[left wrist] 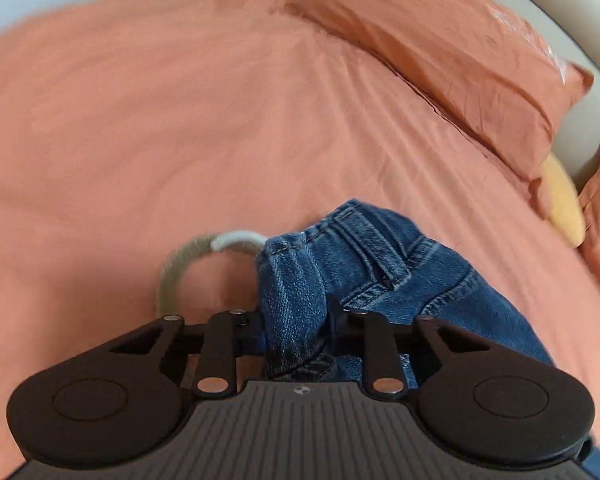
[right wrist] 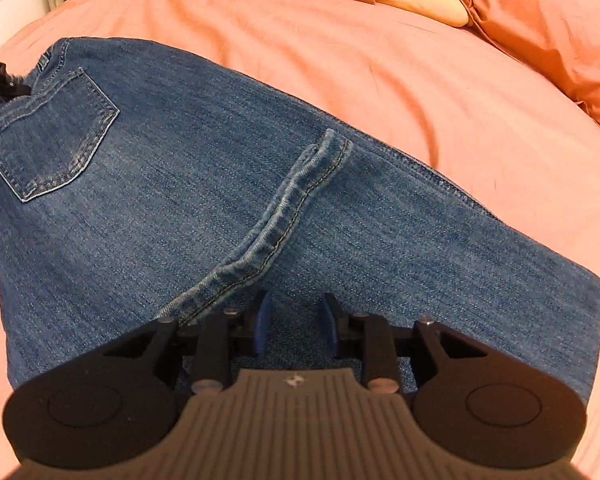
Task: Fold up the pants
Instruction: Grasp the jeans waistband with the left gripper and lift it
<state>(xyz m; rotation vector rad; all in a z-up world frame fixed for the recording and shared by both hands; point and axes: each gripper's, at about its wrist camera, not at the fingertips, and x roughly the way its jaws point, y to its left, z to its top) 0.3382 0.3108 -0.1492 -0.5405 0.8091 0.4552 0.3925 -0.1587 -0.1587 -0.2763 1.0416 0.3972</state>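
Here the pants (right wrist: 204, 184) — blue denim with pale topstitching and a stitched patch pocket — lie spread on the salmon bed sheet (left wrist: 160, 120), a thick hem ridge crossing them. The left gripper (left wrist: 296, 320) is clamped on a bunched fold of waistband denim, beside a grey-and-white cord loop (left wrist: 204, 260). The right gripper (right wrist: 294, 322) shows blue pads set narrowly apart over flat denim — whether they pinch cloth I cannot tell. Rumpled pillows (left wrist: 440, 60) line the far edge.

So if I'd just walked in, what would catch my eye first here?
The blue jeans, spread across a salmon-orange bedsheet, back pocket up at the left. In the left wrist view, the left gripper pinches a bunched denim fold, beside a grey ring. Matching pillows line the far edge.
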